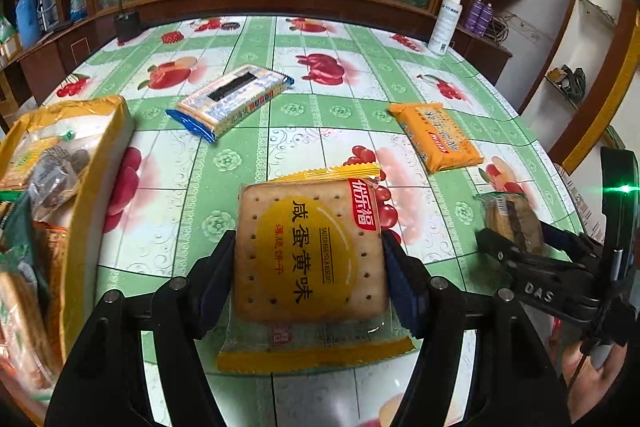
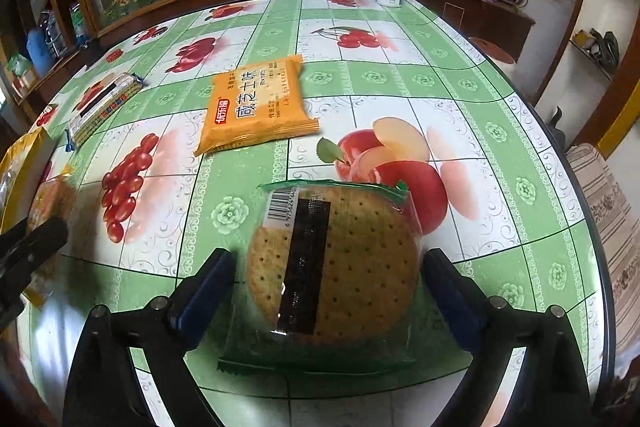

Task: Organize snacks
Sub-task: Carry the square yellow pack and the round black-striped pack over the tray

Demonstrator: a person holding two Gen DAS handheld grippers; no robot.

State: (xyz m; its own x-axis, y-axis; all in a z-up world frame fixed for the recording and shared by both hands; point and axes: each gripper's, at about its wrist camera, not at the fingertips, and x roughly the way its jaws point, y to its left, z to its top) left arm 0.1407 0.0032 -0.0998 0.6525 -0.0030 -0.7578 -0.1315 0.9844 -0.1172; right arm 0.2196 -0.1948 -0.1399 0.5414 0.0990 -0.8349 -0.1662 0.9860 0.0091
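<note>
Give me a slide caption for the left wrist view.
Left gripper clamps a yellow salted-egg biscuit pack above the fruit-print tablecloth.

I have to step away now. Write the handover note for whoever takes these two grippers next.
Left gripper: shut on the yellow salted egg yolk biscuit pack, held above the table.
Right gripper: open, jaws either side of the round cracker pack, pads not pressing it.
Snack bag at the left edge already holds several packs.
Left to do: bag the yellow pack, grip and bag the round cracker pack, then the orange biscuit pack and the blue-ended cracker sleeve, both lying loose on the table.
</note>
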